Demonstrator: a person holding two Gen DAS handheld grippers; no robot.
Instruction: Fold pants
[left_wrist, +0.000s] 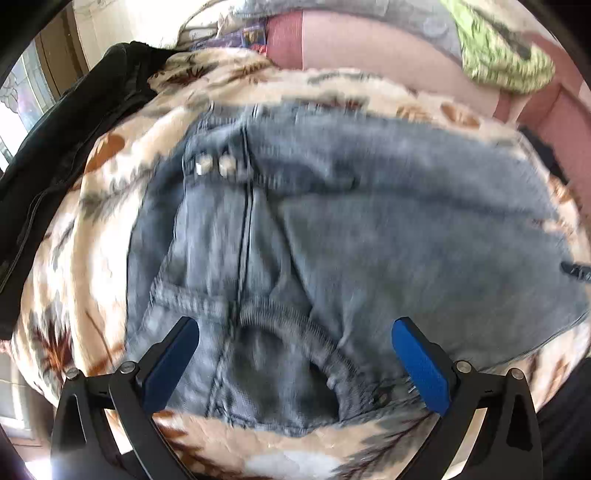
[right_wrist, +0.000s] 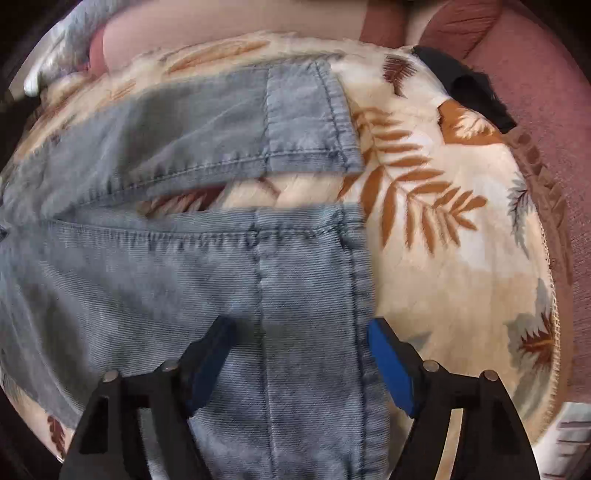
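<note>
L wrist: left gripper jaws wide, empty, over jeans waistband; jeans flat on leaf-print blanket; no legible label; R wrist: right gripper wide, straddling near leg hem; blanket beneath.

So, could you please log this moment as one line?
step: pre-grasp | jeans flat on blanket | left gripper open, at waistband | right gripper open, at hem
</note>
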